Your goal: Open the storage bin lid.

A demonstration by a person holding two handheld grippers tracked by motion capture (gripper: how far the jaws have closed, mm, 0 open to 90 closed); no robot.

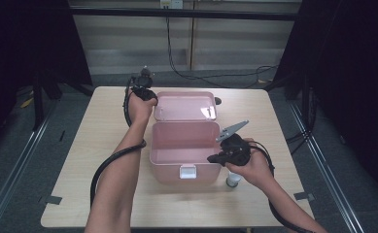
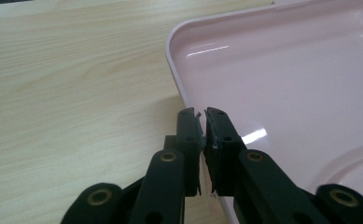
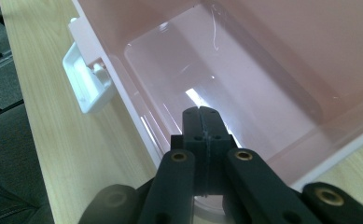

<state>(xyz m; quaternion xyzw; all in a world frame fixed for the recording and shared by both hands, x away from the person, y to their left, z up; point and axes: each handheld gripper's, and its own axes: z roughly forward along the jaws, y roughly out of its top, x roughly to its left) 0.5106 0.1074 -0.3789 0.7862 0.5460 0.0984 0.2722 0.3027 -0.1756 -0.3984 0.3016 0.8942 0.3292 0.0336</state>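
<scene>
Two tools are at work over a pink plastic storage box (image 1: 184,150) that stands open on the wooden surface (image 1: 104,141). The left tool (image 1: 145,92) sits at the far left corner of the box's lid (image 1: 184,106), which lies flung back flat behind the box body. The person's left forearm (image 1: 116,179) stretches forward and slightly rightward from the near edge, wrist straight, hand (image 1: 139,108) wrapped around the tool's body, its cable (image 1: 110,162) looping back beside the arm. In the left gripper view this tool (image 2: 201,119) is clenched on the lid's thin rim (image 2: 172,65), one jaw outside over the wood grain and one inside over the glossy pink panel.

The right tool (image 1: 219,156) is at the box's near right corner, its nose pointing left over the rim and its grey three-cornered plate (image 1: 232,130) tilted upward. The right hand (image 1: 252,167) grips it from behind, forearm angling in from the lower right. In the right gripper view this tool (image 3: 202,122) has its jaws pressed flat together with nothing between them, aimed down into the box's bare interior. The white front latch (image 3: 87,81) lies to the left of these jaws. A small white container (image 1: 233,180) stands just under the right hand, touching the surface beside the box.

No brand, label or writing can be read on anything.
</scene>
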